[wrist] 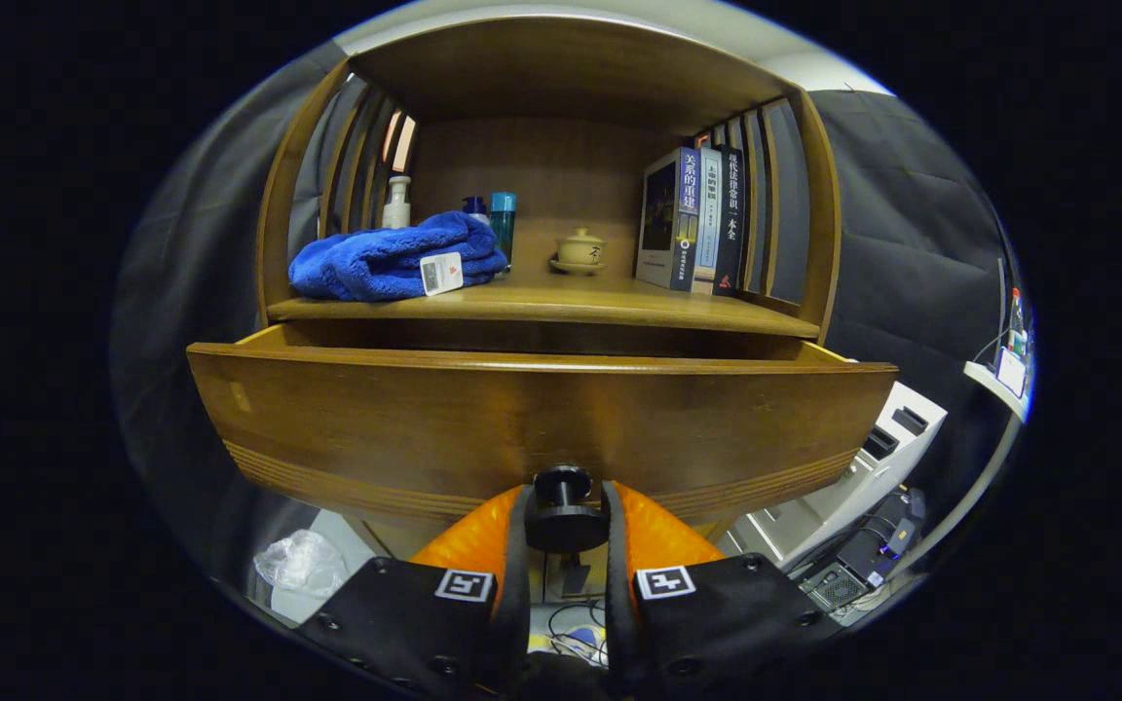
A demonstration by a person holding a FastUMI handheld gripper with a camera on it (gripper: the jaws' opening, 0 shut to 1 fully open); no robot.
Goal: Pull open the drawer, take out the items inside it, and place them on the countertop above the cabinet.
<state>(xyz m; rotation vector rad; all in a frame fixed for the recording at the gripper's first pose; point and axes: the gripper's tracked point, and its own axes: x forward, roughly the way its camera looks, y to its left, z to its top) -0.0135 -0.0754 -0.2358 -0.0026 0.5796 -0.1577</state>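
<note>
The wooden drawer (542, 419) stands pulled partly out from the cabinet, its front panel close before me. A round black knob (563, 506) sticks out low on that panel. My gripper (564, 521) is shut on the knob, one finger pressing each side of it. The drawer's inside is hidden behind its front panel. Above it lies the countertop (571, 307), a wooden shelf inside an arched frame. On it, at the left, rests a folded blue towel (391, 258) with a white tag.
On the countertop behind the towel stand a white pump bottle (396, 202) and a teal bottle (503, 222). A small lidded cup on a saucer (579, 250) sits mid-shelf, upright books (697, 219) at the right. White equipment (863, 467) and a crumpled plastic bag (300, 563) lie below.
</note>
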